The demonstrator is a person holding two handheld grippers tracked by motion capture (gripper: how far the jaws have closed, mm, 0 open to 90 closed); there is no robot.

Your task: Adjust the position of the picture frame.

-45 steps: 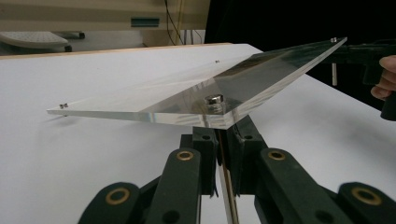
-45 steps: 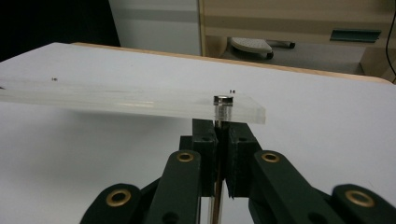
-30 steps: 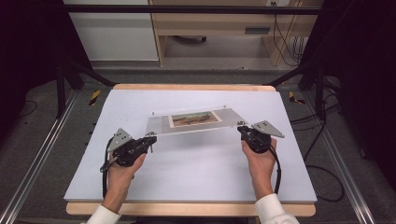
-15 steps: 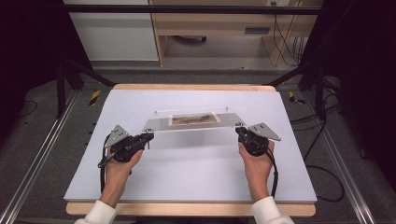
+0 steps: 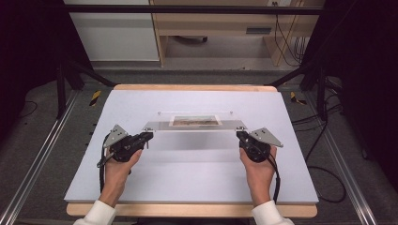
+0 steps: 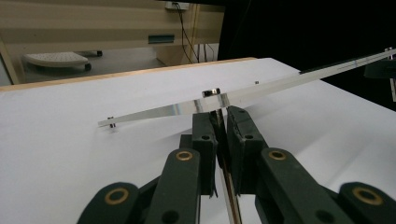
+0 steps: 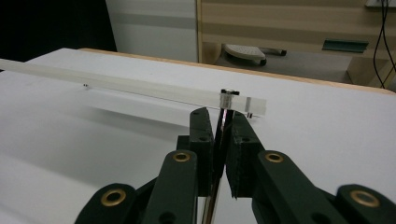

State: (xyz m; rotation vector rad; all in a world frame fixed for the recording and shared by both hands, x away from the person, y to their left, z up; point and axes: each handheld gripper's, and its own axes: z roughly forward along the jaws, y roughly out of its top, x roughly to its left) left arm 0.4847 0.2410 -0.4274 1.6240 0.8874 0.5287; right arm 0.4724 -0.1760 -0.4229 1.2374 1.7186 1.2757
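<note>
A clear acrylic picture frame (image 5: 162, 125) with a small brownish picture (image 5: 195, 120) in its middle hangs a little above the white table top (image 5: 187, 183). My left gripper (image 5: 149, 135) is shut on its near left corner and my right gripper (image 5: 240, 134) on its near right corner. In the left gripper view the jaws (image 6: 223, 114) close under a metal standoff, and the frame (image 6: 280, 84) runs off to the right edge-on. In the right gripper view the jaws (image 7: 223, 116) pinch the same kind of corner pin, and the frame (image 7: 140, 87) stretches to the left.
The white sheet lies on a wooden board (image 5: 192, 209) between two metal rails (image 5: 37, 159). A white cabinet (image 5: 112, 33) and a wooden desk (image 5: 220, 18) stand beyond the table. Cables (image 5: 324, 140) trail on the floor at the right.
The frame has tipped flatter toward the camera, so its picture looks narrower from above. Both hands have stayed almost in place, still gripping the corners.
</note>
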